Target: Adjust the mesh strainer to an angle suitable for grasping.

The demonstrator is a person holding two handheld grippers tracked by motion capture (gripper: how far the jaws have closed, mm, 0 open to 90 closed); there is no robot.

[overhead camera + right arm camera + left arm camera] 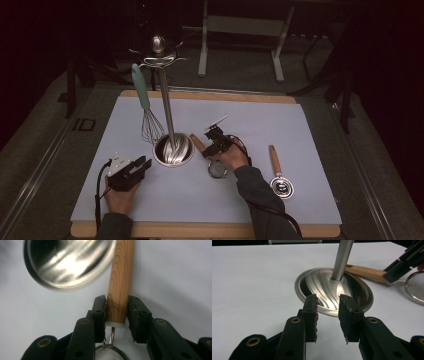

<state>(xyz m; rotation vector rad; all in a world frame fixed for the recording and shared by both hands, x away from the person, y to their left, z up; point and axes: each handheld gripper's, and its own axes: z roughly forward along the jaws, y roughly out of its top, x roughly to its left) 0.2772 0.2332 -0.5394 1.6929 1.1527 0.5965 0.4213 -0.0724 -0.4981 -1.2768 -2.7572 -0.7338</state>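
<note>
While its wooden handle [120, 282] lies on the white mat [300, 130] just beside the steel stand base [173, 150], the small mesh strainer [217, 169] sits between the right gripper [117, 312] jaws, which flank the handle's lower end; whether the pads press it, can't tell. Likely light, stiff handle w/ a thin wire neck and delicate mesh, so the wood is the place to hold. Left gripper [327, 315] rests open, empty, facing the base. A whisk [146, 107] hangs from the stand; a second utensil [279, 175] lies to the right.
</note>
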